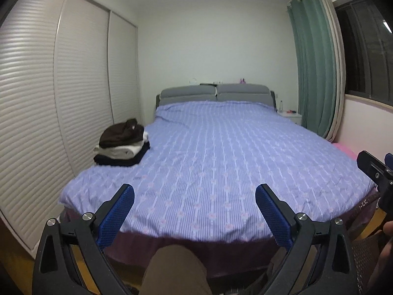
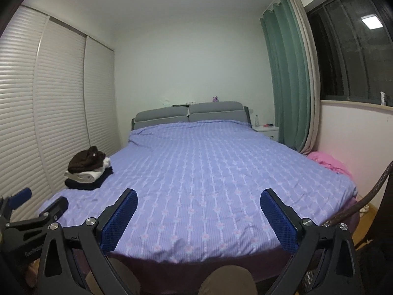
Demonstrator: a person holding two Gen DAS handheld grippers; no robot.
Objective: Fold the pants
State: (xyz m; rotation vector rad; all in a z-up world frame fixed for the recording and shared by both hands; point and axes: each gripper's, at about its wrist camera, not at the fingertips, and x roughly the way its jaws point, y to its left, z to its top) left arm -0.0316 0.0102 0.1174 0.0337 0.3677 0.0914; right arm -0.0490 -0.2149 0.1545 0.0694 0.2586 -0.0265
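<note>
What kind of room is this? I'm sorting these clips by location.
A bedroom, most likely in a home: a large bed with a grey padded headboard, louvred wardrobe doors along one wall, and a small nightstand beside green curtains.

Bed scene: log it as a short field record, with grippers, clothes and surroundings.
left gripper: open, empty, held over the foot of the bed
right gripper: open, empty, beside the left one
bed: purple striped cover, nothing spread out on it
clothes stack: three folded pieces at the bed's left edge, brown on white on dark
pink cloth: bunched at the bed's right edge
wardrobe: louvred doors, shut
curtain: green, drawn aside
</note>
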